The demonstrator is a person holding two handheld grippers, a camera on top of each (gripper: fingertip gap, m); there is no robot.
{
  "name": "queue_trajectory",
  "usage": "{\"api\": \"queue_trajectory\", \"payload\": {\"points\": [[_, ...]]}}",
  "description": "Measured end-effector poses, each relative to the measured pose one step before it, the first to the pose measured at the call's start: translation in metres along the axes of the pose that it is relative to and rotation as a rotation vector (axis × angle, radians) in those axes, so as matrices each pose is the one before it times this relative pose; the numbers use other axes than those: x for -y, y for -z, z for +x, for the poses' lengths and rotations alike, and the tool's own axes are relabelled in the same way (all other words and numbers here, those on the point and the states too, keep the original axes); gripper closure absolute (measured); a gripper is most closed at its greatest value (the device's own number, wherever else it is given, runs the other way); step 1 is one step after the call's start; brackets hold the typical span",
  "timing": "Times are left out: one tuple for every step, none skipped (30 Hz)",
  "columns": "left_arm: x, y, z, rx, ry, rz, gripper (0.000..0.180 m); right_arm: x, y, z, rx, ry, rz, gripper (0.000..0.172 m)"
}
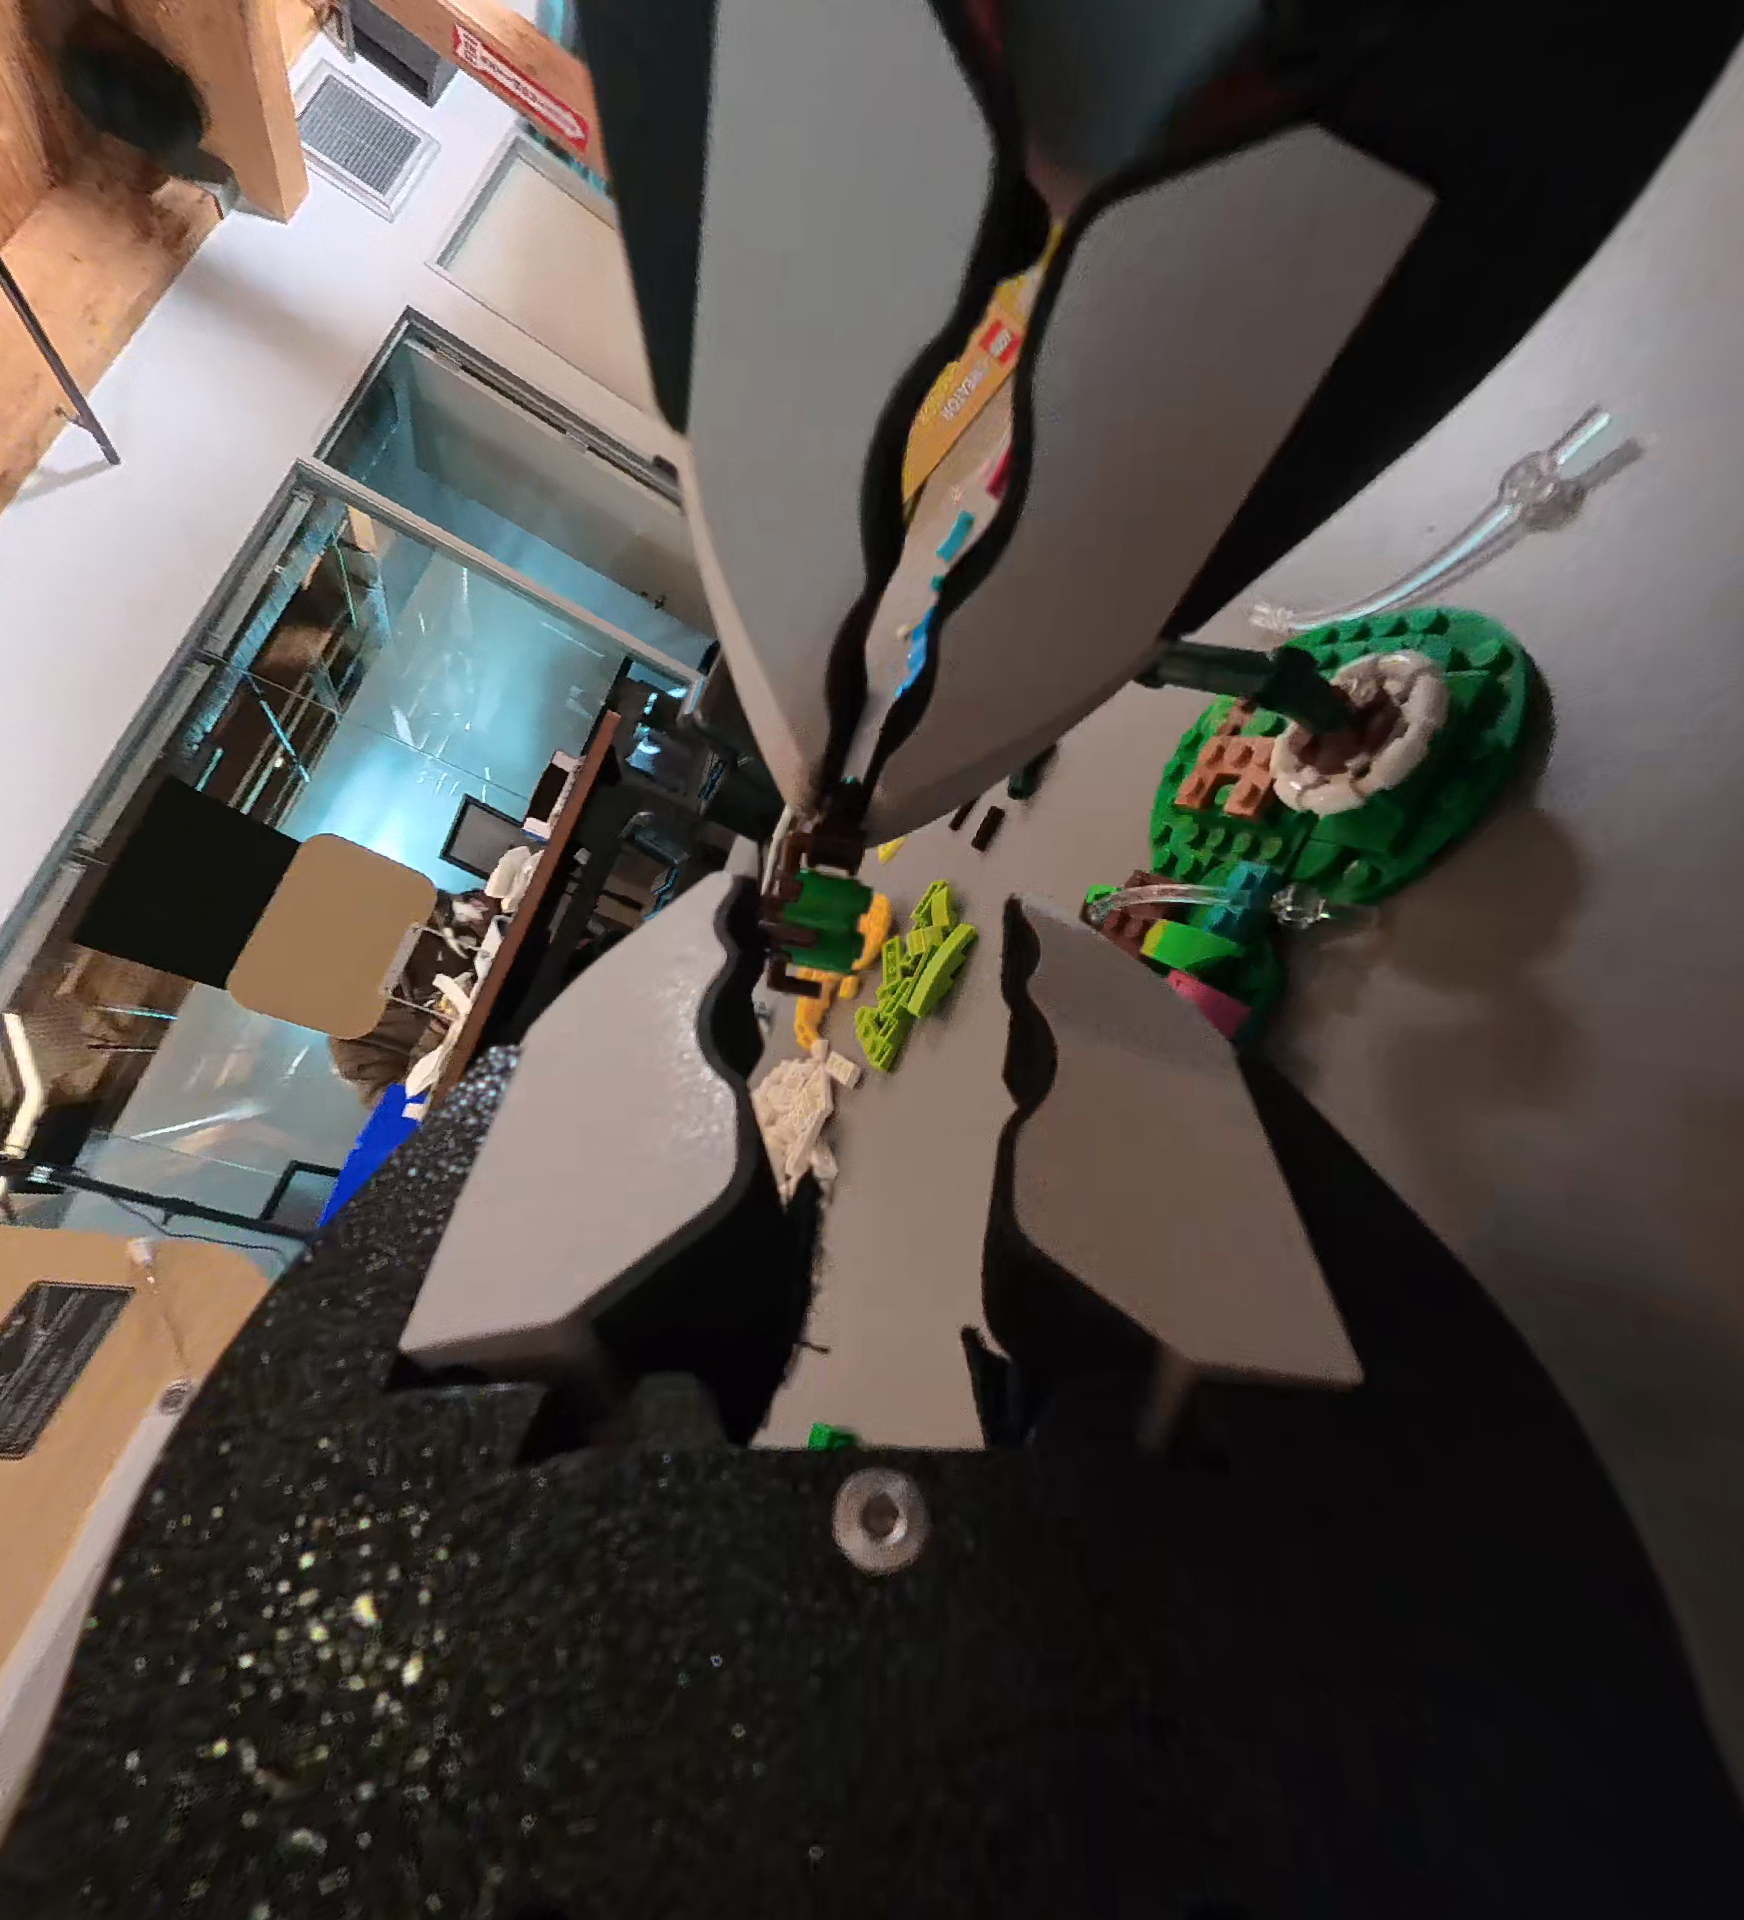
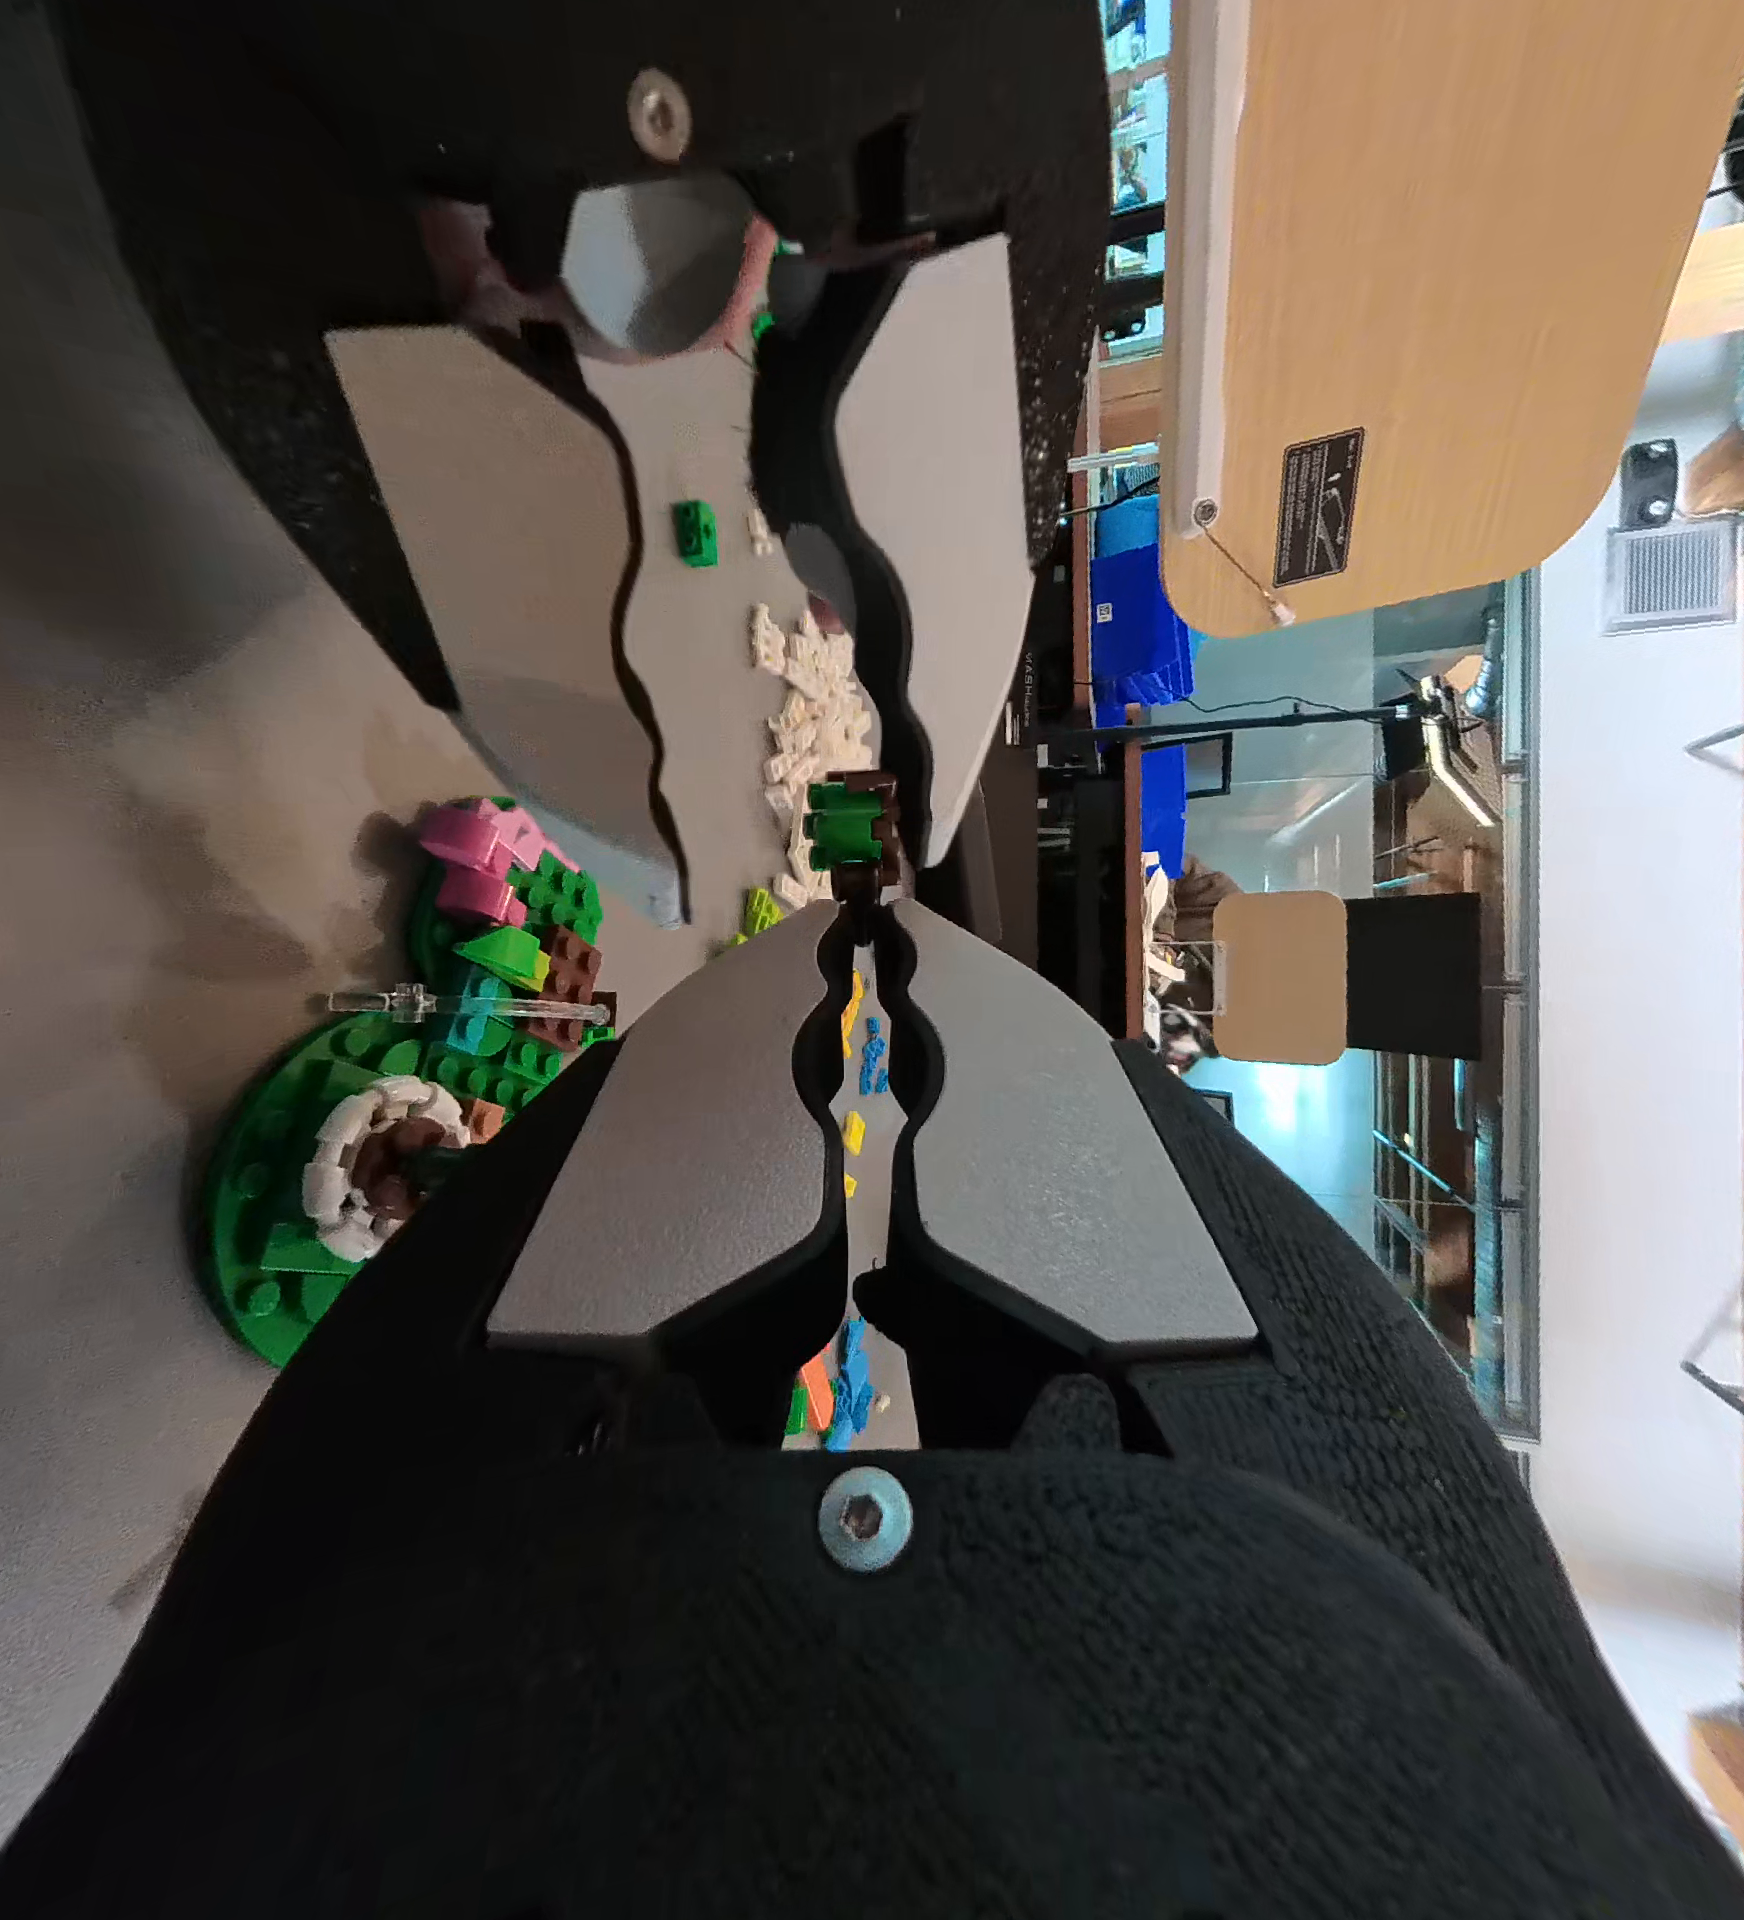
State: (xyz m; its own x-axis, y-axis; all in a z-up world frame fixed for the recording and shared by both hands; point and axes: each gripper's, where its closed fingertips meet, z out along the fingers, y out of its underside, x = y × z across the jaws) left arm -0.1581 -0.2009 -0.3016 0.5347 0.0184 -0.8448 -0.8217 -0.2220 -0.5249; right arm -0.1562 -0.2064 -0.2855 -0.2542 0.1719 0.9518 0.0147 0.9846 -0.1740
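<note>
Left wrist view: the left claw (image 1: 873, 914) stands released, its fingers wide apart. A small green-and-brown brick assembly (image 1: 818, 914) sits by its left fingertip, pinched from above by the right claw. Lime bricks (image 1: 915, 971) and white bricks (image 1: 800, 1107) lie on the grey desk (image 1: 1470, 1091).

Right wrist view: the right claw (image 2: 860, 914) is clenched on the assembly's brown end. A green round brick garden model (image 2: 328, 1174) sits at the left.

Yellow box (image 1: 972, 384) mostly behind tongs, green base (image 2: 265, 1288) partly covered — background room blurred
</note>
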Motion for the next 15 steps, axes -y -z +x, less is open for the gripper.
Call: {"api": "queue_trajectory", "payload": {"points": [[-0.00058,-0.00048,0.00007,0.0062,-0.0117,-0.0083,0.133,-0.00013,0.00026,-0.00066,0.0051,0.0006,0.0006,0.169],[-0.00139,-0.00024,-0.00216,0.014,-0.0021,-0.0098,0.131,0.00074,0.00072,-0.00116,0.01,-0.0027,0.0073,0.169],[-0.00198,-0.00043,-0.0023,0.0091,0.0026,-0.0089,0.129,0.00146,0.00088,-0.00125,0.0119,-0.0041,0.0122,0.169],[-0.00218,-0.00047,-0.00145,0.0015,0.0087,-0.0076,0.125,0.00124,0.00095,-0.00123,0.0124,-0.006,0.0108,0.169],[-0.00203,-0.00052,-0.00029,-0.0069,0.0138,-0.0061,0.123,0.00117,0.00088,-0.00157,0.0147,-0.0054,0.0102,0.169],[-0.00074,-0.00028,0.00047,-0.0106,0.0146,0.0019,0.122,0.00136,0.0009,-0.00159,0.0138,-0.005,0.0124,0.169],[0.00152,0.00047,0.00084,-0.0111,0.0104,0.0157,0.122,0.00123,0.00087,-0.00179,0.0145,-0.0039,0.0123,0.169],[0.00289,0.00125,0.00029,-0.0049,0.0038,0.0239,0.126,0.00126,0.00084,-0.00169,0.013,-0.0005,0.0128,0.169],[0.0038,0.00167,0.00056,-0.005,-0.0039,0.0281,0.131,0.00147,0.00096,-0.0022,0.0151,0.0021,0.0154,0.169],[0.00375,0.00183,0.00078,-0.004,-0.0094,0.0272,0.137,0.00134,0.00097,-0.00245,0.0163,0.0007,0.0156,0.169],[0.00245,0.00127,0.00088,-0.0016,-0.0101,0.0151,0.139,0.00122,0.00089,-0.00086,0.0081,-0.0032,0.0135,0.169],[0.00111,0.00034,0.00222,-0.0108,-0.0067,0.0039,0.142,0.00112,0.00122,-0.00078,0.0083,-0.0048,0.0119,0.169],[-0.00003,-0.00034,0.00174,-0.0077,-0.0017,-0.0041,0.144,0.00104,0.00125,-0.00043,0.0075,-0.0077,0.0112,0.169],[-0.00026,-0.00049,0.00106,-0.0048,-0.004,-0.0028,0.144,0.00152,0.0013,0.00019,0.0045,-0.0102,0.0129,0.17],[0.00038,0.00002,0.00116,-0.0055,-0.005,0.0036,0.145,0.00159,0.00121,0.00046,0.0021,-0.0095,0.0119,0.169]]}}
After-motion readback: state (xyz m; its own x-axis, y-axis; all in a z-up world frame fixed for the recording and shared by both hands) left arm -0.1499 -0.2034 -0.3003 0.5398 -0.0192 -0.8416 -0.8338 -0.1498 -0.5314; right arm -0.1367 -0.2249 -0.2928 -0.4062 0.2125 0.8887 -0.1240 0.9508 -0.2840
